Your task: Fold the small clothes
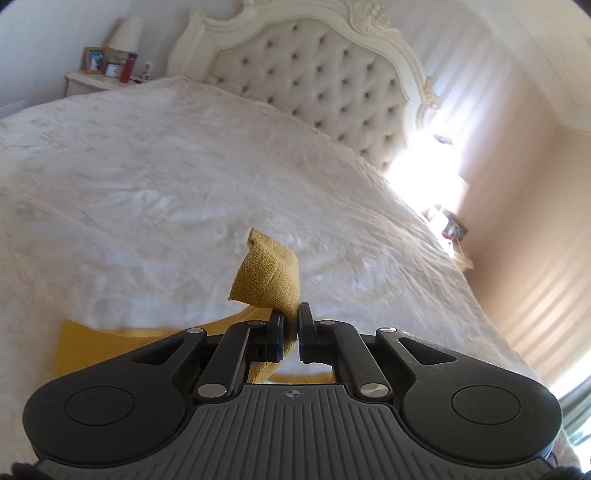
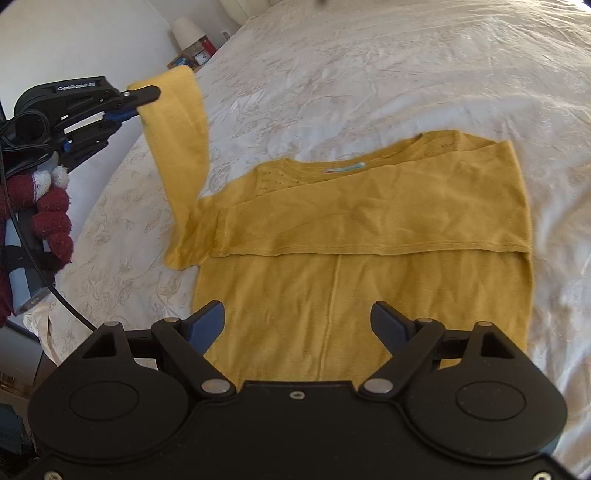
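While the right gripper (image 2: 297, 325) hangs low over the hem w/ fingers spread wide and nothing between them, the left gripper (image 1: 291, 325) has its fingers clenched on the cuff of one sleeve (image 2: 177, 147), lifted clear of the bed (image 2: 406, 74). Nearest the right cam lies the yellow sweater (image 2: 332, 288), flat on the bedspread, body toward the camera, neckline away; the other sleeve (image 2: 369, 221) is already folded across the chest. Risks, as a guess: the pinch sits near the cuff edge, so the knit could slip out mid-swing; pulling too hard could drag the whole garment sideways and undo the laid sleeve, esp. as the right gripper isn't pinning anything; a loose drop could leave the sleeve bunched. Count: 1 sweater, 2 sleeves (1 folded, 1 held up), 2 grippers. Farther off, 1 tufted headboard (image 1: 314, 74), 1 nightstand (image 1: 92, 79) w/ 1 lamp (image 1: 127, 33) and 1 red bottle (image 1: 126, 68); frames there too small to count surely.
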Tool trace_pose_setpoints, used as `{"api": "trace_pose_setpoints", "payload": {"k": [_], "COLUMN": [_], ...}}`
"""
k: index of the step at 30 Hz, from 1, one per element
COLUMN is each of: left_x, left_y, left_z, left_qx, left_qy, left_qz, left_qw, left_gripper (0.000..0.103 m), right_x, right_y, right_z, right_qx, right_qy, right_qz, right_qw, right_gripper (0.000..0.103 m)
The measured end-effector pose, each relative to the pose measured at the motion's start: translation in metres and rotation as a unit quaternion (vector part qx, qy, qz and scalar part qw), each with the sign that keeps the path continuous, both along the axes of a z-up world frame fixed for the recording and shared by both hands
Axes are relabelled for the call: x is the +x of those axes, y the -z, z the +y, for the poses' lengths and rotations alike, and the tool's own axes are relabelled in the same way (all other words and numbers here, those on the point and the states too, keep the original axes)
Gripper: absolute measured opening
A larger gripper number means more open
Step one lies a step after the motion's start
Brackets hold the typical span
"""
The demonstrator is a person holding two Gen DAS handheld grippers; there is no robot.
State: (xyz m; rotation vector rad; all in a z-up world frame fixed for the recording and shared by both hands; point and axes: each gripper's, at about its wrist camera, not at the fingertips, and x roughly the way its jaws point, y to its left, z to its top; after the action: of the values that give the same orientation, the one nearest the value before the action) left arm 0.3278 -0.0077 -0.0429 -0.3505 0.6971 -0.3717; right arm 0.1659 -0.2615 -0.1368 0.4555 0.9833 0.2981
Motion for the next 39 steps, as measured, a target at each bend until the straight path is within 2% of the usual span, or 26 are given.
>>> {"api": "trace_pose_setpoints", "payload": {"k": [4, 5, 6, 8, 11, 13, 16, 18, 21, 22, 23, 25, 26, 29, 31, 35, 39], "left_x": [0.000, 0.000, 0.001, -0.005, -0.014, -0.024, -0.031, -0.031, -0.029, -0.031, -0.032, -0.032, -0.032, -0.032, -0.032, -0.029, -0.026], "left_y": [0.028, 0.035, 0.040, 0.049, 0.054, 0.058, 0.073, 0.086, 0.103, 0.108, 0.114, 0.129, 0.136, 0.157, 0.164, 0.171, 0.174], "left_z": [-0.061, -0.073, -0.080, -0.098, -0.102, -0.096, -0.079, -0.062, -0.028, -0.015, -0.005, 0.012, 0.019, 0.038, 0.045, 0.046, 0.034], "left_qx": [0.005, 0.002, -0.002, -0.007, 0.029, 0.065, 0.122, 0.150, 0.171, 0.180, 0.188, 0.202, 0.209, 0.220, 0.207, 0.181, 0.195], "left_qy": [0.046, 0.059, 0.070, 0.097, 0.112, 0.118, 0.109, 0.091, 0.052, 0.038, 0.029, 0.012, 0.005, -0.019, -0.027, -0.033, -0.023], "left_qz": [0.028, 0.038, 0.046, 0.061, 0.051, 0.044, 0.055, 0.076, 0.114, 0.129, 0.141, 0.164, 0.175, 0.201, 0.200, 0.200, 0.198], "left_qw": [0.9985, 0.9975, 0.9965, 0.9934, 0.9920, 0.9899, 0.9850, 0.9816, 0.9772, 0.9744, 0.9717, 0.9655, 0.9622, 0.9545, 0.9573, 0.9624, 0.9603], "left_gripper": [0.009, 0.018, 0.033, 0.049, 0.056, 0.058, 0.058, 0.058, 0.058, 0.058, 0.058, 0.058, 0.058, 0.058, 0.059, 0.075, 0.090], "right_x": [-0.005, -0.005, -0.006, -0.005, -0.002, 0.004, 0.018, 0.031, 0.052, 0.062, 0.072, 0.088, 0.097, 0.121, 0.133, 0.156, 0.165], "right_y": [0.004, 0.005, 0.006, 0.008, 0.010, 0.011, 0.013, 0.014, 0.017, 0.019, 0.022, 0.027, 0.032, 0.046, 0.055, 0.074, 0.089], "right_z": [-0.028, -0.034, -0.039, -0.046, -0.055, -0.059, -0.065, -0.066, -0.068, -0.067, -0.066, -0.065, -0.064, -0.066, -0.067, -0.068, -0.061], "right_qx": [0.000, 0.001, 0.001, 0.001, -0.002, -0.004, -0.007, -0.013, -0.022, -0.026, -0.034, -0.054, -0.061, -0.075, -0.089, -0.092, -0.096], "right_qy": [0.017, 0.020, 0.023, 0.026, 0.028, 0.031, 0.035, 0.037, 0.039, 0.037, 0.034, 0.032, 0.030, 0.031, 0.035, 0.033, 0.016], "right_qz": [0.003, 0.004, 0.005, 0.005, 0.004, 0.002, -0.003, -0.008, -0.012, -0.012, -0.010, -0.005, -0.001, 0.015, 0.024, 0.046, 0.064], "right_qw": [1.000, 1.000, 1.000, 1.000, 1.000, 1.000, 0.999, 0.999, 0.999, 0.999, 0.999, 0.998, 0.998, 0.997, 0.995, 0.994, 0.993], "right_gripper": [0.088, 0.088, 0.088, 0.087, 0.088, 0.088, 0.088, 0.087, 0.087, 0.083, 0.075, 0.068, 0.068, 0.068, 0.068, 0.068, 0.066]}}
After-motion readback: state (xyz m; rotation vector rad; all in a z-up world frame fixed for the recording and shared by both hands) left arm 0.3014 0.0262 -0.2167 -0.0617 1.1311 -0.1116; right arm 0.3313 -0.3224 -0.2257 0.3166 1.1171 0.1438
